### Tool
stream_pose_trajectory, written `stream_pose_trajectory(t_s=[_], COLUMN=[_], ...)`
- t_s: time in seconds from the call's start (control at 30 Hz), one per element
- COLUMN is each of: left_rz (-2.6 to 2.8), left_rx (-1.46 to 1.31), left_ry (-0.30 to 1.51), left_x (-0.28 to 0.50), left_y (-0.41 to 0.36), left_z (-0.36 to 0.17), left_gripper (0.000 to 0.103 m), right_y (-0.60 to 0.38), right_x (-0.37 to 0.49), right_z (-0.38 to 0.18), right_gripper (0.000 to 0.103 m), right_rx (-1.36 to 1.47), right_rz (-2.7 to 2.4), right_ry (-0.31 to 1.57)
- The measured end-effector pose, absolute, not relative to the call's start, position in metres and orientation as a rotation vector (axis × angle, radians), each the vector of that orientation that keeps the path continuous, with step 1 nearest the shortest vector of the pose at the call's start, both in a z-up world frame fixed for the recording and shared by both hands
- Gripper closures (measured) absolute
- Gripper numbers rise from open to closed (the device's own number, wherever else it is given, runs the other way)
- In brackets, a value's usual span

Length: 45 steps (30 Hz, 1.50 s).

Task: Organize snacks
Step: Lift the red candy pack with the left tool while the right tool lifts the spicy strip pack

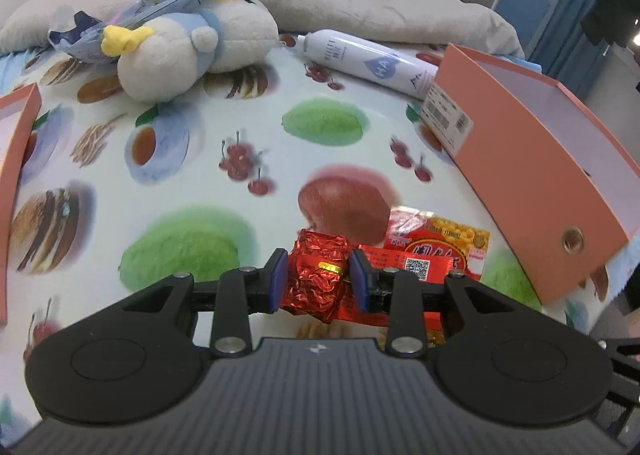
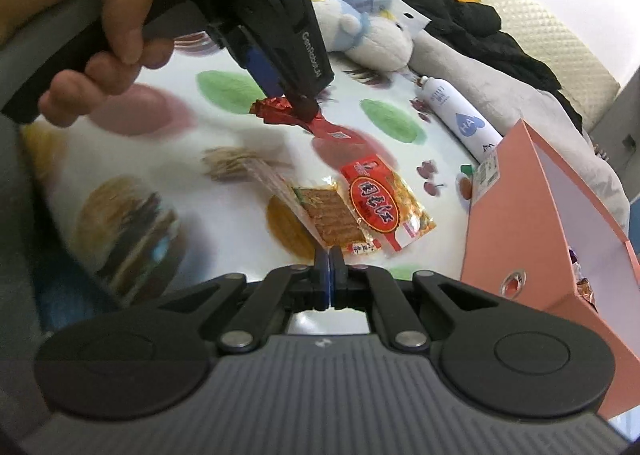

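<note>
Holding a crinkled red foil snack (image 1: 318,279) in my left fingers (image 1: 319,280), blue pads (image 1: 280,281) clamped on both its sides. It hangs just above the fruit-print cloth (image 1: 192,159), over the edge of a red-and-yellow snack packet (image 1: 440,251) that lies flat on the cloth. In the right wrist view the same foil snack (image 2: 276,109) sits pinched at the tip of that left gripper, with a hand (image 2: 92,15) wrapped round its handle.

My right fingers (image 2: 330,277) are closed together, pads touching, nothing between them. Just ahead of them lie two flat packets: a clear one with a brown ridged sheet (image 2: 324,215) and the red-and-yellow one (image 2: 384,207) touching it on the right.

Open orange box (image 2: 532,215) stands to the right of the packets, near but apart; a few wrapped items show at its inner edge. Second orange box edge (image 1: 16,159) at far left. White spray can (image 1: 368,63) lies on its side beyond the box; plush toy (image 1: 180,51) rests further back on the cloth.
</note>
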<state>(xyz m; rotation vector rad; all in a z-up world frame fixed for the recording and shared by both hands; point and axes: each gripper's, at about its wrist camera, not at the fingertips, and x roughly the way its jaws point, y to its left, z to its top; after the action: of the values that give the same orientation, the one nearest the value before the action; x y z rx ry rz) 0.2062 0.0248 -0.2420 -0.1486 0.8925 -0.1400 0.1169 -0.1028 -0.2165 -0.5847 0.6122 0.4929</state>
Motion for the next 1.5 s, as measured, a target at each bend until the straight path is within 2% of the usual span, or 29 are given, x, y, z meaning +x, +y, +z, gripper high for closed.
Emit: stream_pose_trajectory(t_s=[0.13,0.17,0.2,0.23,0.27,0.3,0.33,0.7,0.87,0.9,0.97,1.07,1.27,1.37,1.5], left_rz=[-0.116,-0.112,-0.110,-0.108,-0.104,-0.101,-0.097,-0.055,-0.068,-0.070,-0.075,-0.081,-0.087,-0.086,-0.086], left_rx=[-0.165,-0.172,-0.175,-0.176,-0.177,-0.178,-0.183,-0.229,-0.223,-0.220,-0.223,-0.218,-0.216,-0.216,-0.220], left_ry=[0.903,0.905,0.906,0.906,0.907,0.908,0.909,0.904,0.907,0.907,0.910,0.915,0.926,0.929,0.931], left_x=[0.193,0.191,0.188,0.185,0.183,0.182,0.181,0.171,0.170,0.170,0.169,0.170,0.172,0.172,0.174], left_y=[0.034,0.037,0.039,0.041,0.042,0.045,0.047,0.076,0.076,0.075,0.074,0.073,0.070,0.069,0.068], left_z=[-0.245,-0.246,-0.247,-0.247,-0.248,-0.249,-0.250,-0.254,-0.255,-0.255,-0.256,-0.258,-0.260,-0.261,-0.260], left_gripper=[0.064,0.064,0.064,0.064,0.064,0.064,0.064,0.064,0.064,0.064,0.064,0.064,0.064,0.064,0.064], right_y=[-0.101,-0.100,-0.099,-0.098,-0.098,-0.097,-0.097,-0.103,-0.108,-0.109,-0.111,-0.116,-0.118,-0.117,-0.118], right_x=[0.111,0.113,0.111,0.110,0.108,0.107,0.106,0.148,0.181,0.186,0.192,0.198,0.199,0.199,0.200], right_z=[-0.220,-0.221,-0.221,-0.220,-0.219,-0.218,-0.217,-0.201,-0.220,-0.224,-0.232,-0.238,-0.251,-0.251,-0.246], right_gripper=[0.095,0.091,0.077,0.068,0.050,0.041,0.040,0.039,0.038,0.028,0.016,0.015,0.008,0.009,0.035], right_rx=[-0.591,-0.600,-0.601,-0.595,-0.587,-0.579,-0.571,-0.349,-0.229,-0.205,-0.164,-0.112,-0.106,-0.102,-0.095], right_rz=[0.527,0.529,0.541,0.558,0.575,0.592,0.608,0.574,0.540,0.532,0.517,0.509,0.523,0.519,0.522], right_ry=[0.625,0.619,0.617,0.611,0.601,0.591,0.580,0.555,0.654,0.679,0.713,0.739,0.758,0.775,0.791])
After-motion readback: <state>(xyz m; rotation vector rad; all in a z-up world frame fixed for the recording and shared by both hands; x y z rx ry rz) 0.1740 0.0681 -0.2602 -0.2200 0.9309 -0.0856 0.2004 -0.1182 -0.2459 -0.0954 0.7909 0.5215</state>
